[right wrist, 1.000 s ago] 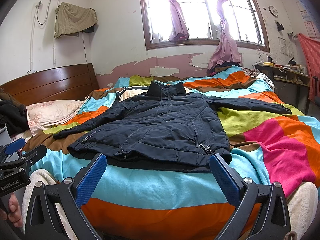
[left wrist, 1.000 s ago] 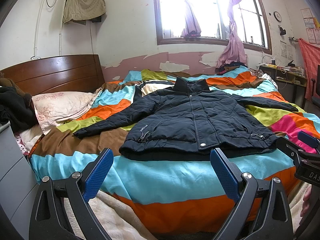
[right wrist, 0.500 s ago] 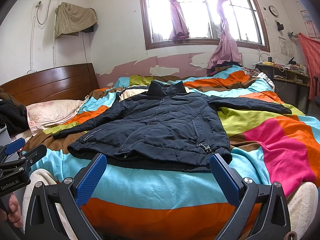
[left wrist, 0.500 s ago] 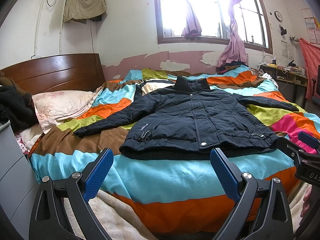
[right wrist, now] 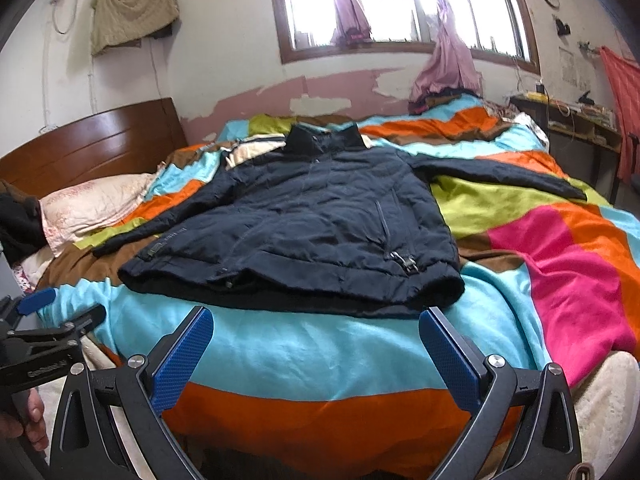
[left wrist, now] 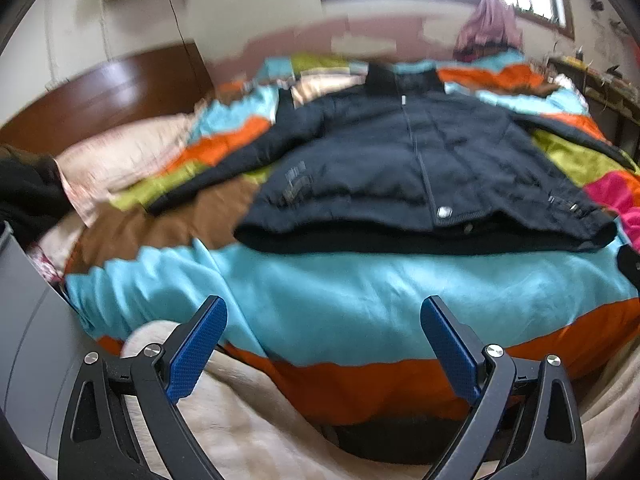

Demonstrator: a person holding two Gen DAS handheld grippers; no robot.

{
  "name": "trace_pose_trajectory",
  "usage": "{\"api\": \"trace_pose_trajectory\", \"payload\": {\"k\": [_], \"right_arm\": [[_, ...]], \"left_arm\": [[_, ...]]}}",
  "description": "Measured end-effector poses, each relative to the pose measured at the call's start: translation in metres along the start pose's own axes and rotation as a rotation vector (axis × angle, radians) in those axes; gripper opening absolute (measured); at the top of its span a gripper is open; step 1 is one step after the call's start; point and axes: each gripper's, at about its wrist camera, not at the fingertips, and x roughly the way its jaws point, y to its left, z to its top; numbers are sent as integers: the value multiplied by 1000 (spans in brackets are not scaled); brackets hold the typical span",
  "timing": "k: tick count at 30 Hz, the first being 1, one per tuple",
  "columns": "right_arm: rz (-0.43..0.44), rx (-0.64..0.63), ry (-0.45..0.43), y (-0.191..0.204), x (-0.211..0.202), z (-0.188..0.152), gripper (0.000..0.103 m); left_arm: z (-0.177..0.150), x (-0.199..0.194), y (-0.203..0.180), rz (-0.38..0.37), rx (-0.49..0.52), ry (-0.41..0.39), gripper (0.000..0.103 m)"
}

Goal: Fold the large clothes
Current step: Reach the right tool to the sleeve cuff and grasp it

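Blur smears my left view, while my right view is sharp and also catches my left tool at its left edge, with my hand on the grip. My left tool and right tool both hang wide open with nothing held, short of the bed's near edge. Beyond them lies the jacket, dark navy, front up, zipped, collar far, sleeves spread on the striped blanket.

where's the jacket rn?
The jacket lies flat mid-bed on the striped quilt, pillow to its left, ahead of both grippers in both views.
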Motion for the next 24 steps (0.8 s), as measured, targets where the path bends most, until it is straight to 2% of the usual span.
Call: {"api": "trace_pose_trajectory", "payload": {"k": [3, 7, 10, 12, 18, 24], "right_arm": [[-29, 7, 15, -15, 9, 4, 103], [-75, 16, 12, -47, 20, 15, 103], [-105, 34, 3, -77, 32, 28, 103], [-124, 43, -10, -99, 41, 40, 103], [-156, 170, -40, -177, 74, 92, 103], [-188, 374, -65, -265, 107, 142, 103]], "left_arm": [[7, 20, -6, -29, -8, 45, 95], [23, 30, -21, -70, 17, 62, 95], [46, 29, -28, -190, -27, 41, 95], [61, 30, -34, -231, -27, 34, 95], [114, 45, -76, -228, 84, 11, 95], [163, 80, -114, -275, 101, 7, 95]]}}
